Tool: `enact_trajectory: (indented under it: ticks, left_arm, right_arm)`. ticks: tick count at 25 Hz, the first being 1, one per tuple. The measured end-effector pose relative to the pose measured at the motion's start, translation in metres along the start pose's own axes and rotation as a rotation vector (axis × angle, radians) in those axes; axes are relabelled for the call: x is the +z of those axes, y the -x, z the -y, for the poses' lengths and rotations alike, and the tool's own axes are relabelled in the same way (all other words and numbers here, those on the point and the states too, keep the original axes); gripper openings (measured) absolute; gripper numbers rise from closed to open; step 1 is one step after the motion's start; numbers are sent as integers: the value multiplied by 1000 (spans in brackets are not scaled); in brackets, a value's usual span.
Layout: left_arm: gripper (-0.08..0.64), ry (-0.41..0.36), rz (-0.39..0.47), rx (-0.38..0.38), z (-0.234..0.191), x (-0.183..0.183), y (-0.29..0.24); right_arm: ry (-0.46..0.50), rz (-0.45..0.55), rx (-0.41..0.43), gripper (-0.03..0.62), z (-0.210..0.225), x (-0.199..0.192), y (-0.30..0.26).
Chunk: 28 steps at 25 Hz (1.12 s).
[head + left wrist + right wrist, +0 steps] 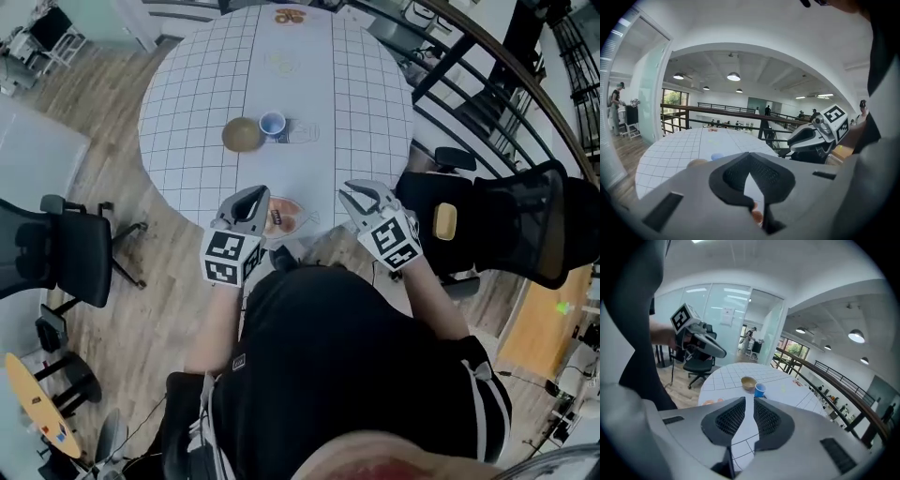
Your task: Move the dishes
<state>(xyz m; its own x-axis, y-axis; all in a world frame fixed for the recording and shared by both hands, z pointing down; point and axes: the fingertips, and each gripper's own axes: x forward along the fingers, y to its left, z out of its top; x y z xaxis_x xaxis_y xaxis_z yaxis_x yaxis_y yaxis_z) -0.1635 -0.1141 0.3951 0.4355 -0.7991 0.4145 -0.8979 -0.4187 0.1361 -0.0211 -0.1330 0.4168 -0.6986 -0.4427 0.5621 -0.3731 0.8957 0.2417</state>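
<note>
White gridded cloth covers the round table (197, 103); at its near edge, in the lower middle of the head view, a plate (284, 217) holding something orange-brown lies between the two tools; it is just right of the left gripper (253, 197) and a little left of the right gripper (362, 193), and neither touches it. Further up the frame sits a brown bowl (243, 134) with a blue cup (272, 124) just to its right, both well clear of the jaws.

The left gripper is clenched on nothing, its pad tips meeting with a wedge of cloth showing beneath them; the right gripper is released, with a narrow slot between its pads and only cloth seen through it.

Each tool carries a cube (230, 258) of black-and-white square markers; a dark patch on the plate is too small to read, as is a white sheet (726, 315) on a glass wall in the right gripper view.

The left gripper view shows round ceiling lamps (733, 76), a dark railing (717, 110) and the right gripper at centre right, with mere slivers of bowl and cup above its own body; the right gripper view shows bowl and cup whole beyond its jaws, and the left gripper at upper left; the head view alone shows a black office chair (66, 248) at the left edge of the frame.
</note>
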Motion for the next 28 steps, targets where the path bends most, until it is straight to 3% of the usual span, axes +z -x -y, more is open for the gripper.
enact_trajectory:
  ticks: [4, 7, 12, 18, 28]
  left_arm:
    - [5, 40, 41, -55, 33, 21, -6]
    - [3, 0, 54, -87, 55, 34, -7]
    - [5, -46, 83, -124, 78, 51, -4]
    - [3, -63, 117, -160, 94, 58, -3]
    - [3, -64, 149, -141, 94, 63, 5]
  right_arm:
    - [-134, 121, -74, 37, 15, 4, 58]
    - [-175, 217, -113, 28, 16, 8, 87]
    - [-364, 343, -96, 23, 14, 9, 114]
    - [-351, 354, -95, 23, 19, 6, 123]
    - [-363, 361, -83, 23, 24, 9, 122]
